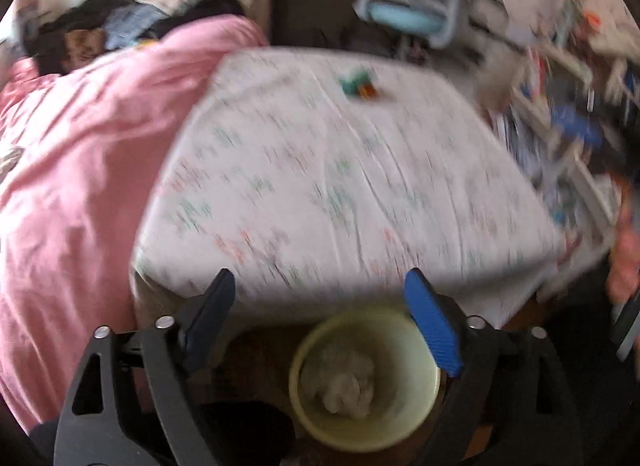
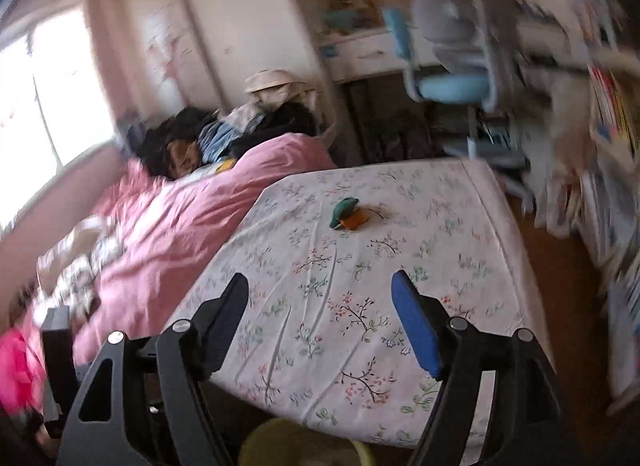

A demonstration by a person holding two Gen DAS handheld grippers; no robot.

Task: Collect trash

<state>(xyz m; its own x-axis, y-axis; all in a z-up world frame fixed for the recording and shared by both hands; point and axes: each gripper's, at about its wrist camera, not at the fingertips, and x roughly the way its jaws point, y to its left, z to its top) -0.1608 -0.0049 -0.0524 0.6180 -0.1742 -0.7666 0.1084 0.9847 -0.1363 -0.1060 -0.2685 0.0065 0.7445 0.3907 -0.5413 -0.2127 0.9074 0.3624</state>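
The green-and-orange wrapper (image 2: 349, 213) lies ahead mid-bed (image 2: 400, 266) — beyond both empty, spread grippers, right gripper (image 2: 320, 306) nearer than left gripper (image 1: 320, 302).

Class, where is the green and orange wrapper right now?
In both wrist views the green and orange wrapper lies alone on the floral sheet, right of the pink duvet.

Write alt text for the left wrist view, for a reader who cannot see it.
Open, empty left tongs hover above a pale yellow bin holding crumpled white trash, at the foot of a floral-sheeted bed. A small green-and-orange item lies farther up the sheet beside a pink duvet.
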